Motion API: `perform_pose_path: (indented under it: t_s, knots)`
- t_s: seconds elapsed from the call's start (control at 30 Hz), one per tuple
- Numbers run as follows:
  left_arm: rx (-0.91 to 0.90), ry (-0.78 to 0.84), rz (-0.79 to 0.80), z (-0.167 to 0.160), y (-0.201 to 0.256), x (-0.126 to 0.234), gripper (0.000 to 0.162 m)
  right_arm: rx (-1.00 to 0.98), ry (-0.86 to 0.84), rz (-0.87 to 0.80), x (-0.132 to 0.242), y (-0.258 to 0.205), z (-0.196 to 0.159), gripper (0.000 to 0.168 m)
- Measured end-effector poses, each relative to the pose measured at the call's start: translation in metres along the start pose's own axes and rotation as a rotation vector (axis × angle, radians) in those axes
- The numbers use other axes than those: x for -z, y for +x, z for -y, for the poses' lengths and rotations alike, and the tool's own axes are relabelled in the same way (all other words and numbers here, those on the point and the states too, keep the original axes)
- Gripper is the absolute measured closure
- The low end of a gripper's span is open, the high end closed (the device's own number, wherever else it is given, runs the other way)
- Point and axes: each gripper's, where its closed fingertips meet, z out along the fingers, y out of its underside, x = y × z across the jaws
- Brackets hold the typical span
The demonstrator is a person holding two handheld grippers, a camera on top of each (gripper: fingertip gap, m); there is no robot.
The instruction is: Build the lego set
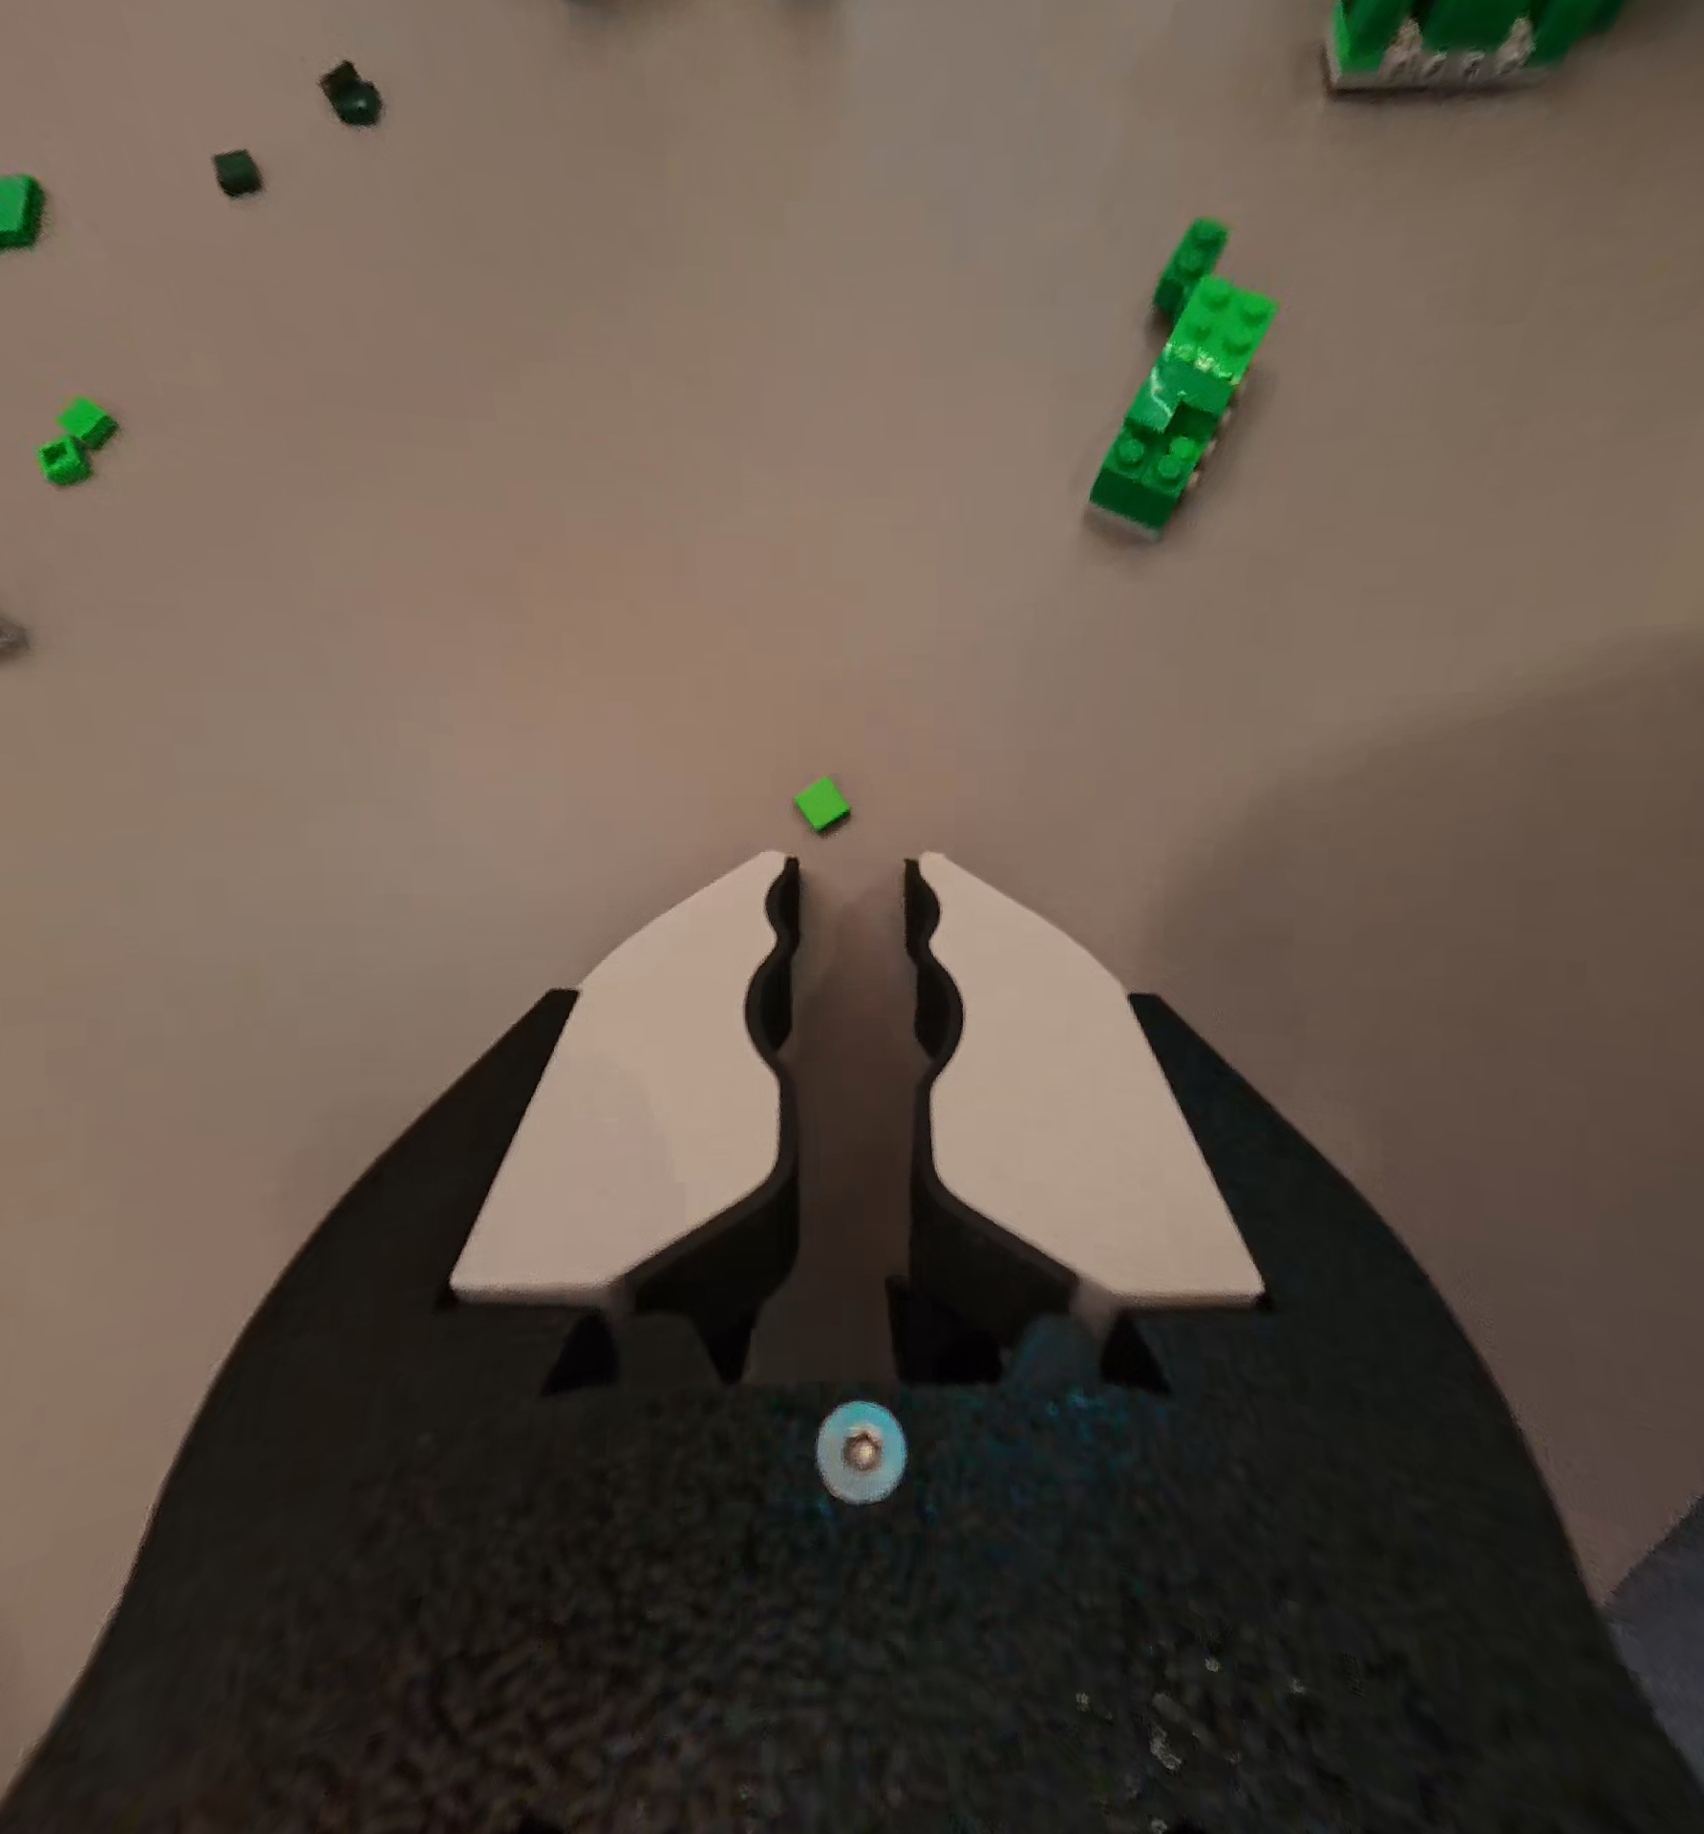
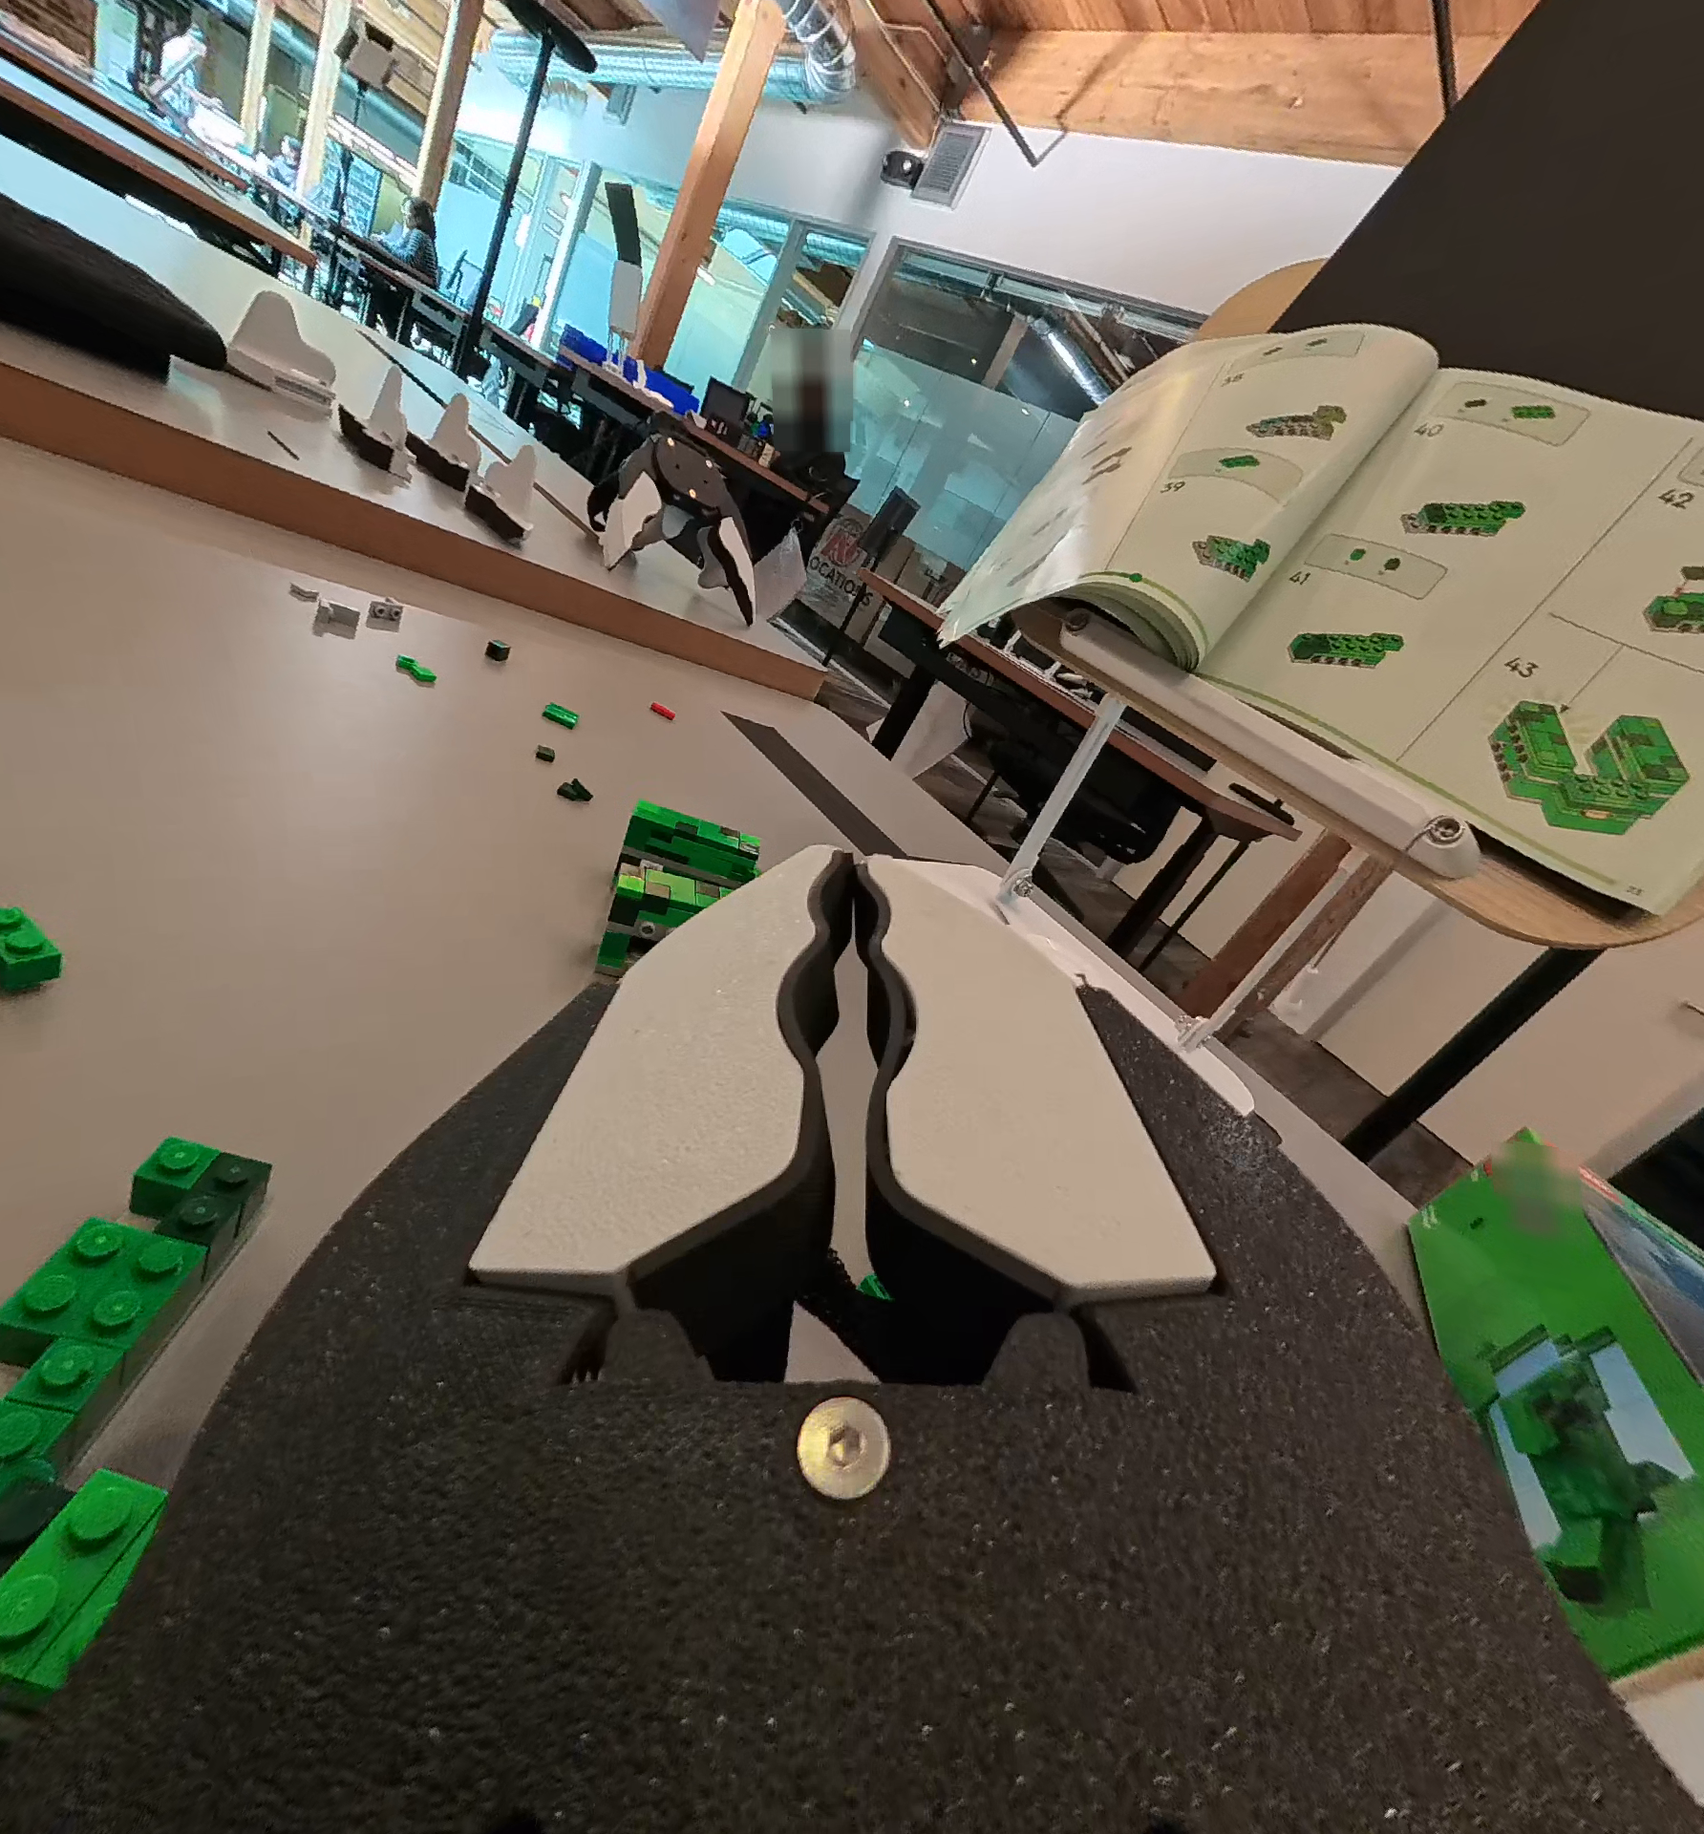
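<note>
On the desk (image 1: 530,615) loose green pieces (image 1: 74,442) wait at left. The left gripper (image 1: 850,861), jaws open and empty, points at a small green tile (image 1: 823,804). A partial green assembly (image 1: 1180,397) lies at right. The right gripper (image 2: 853,868) is closed, empty; much building remains.

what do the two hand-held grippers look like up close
Both look alike. The left hand-held gripper has a rough black body that widens toward the camera, two pale grey fingers with wavy black inner edges, and a silver screw. The right hand-held gripper matches it. No cables or sleeves show.
</note>
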Motion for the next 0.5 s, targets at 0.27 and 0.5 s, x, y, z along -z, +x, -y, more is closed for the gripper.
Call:
perform_pose_path:
  t_s: [0.27,0.5]
  knots:
    - [-0.207,-0.044,-0.057,0.0057,-0.0071,-0.0050,0.143,-0.012,-0.001,-0.007,0.0002,0.0022,-0.0007,0.168]
    - [-0.214,-0.060,-0.109,0.0062,-0.0071,-0.0071,0.149,-0.017,0.000,-0.008,0.0001,0.0027,-0.0007,0.168]
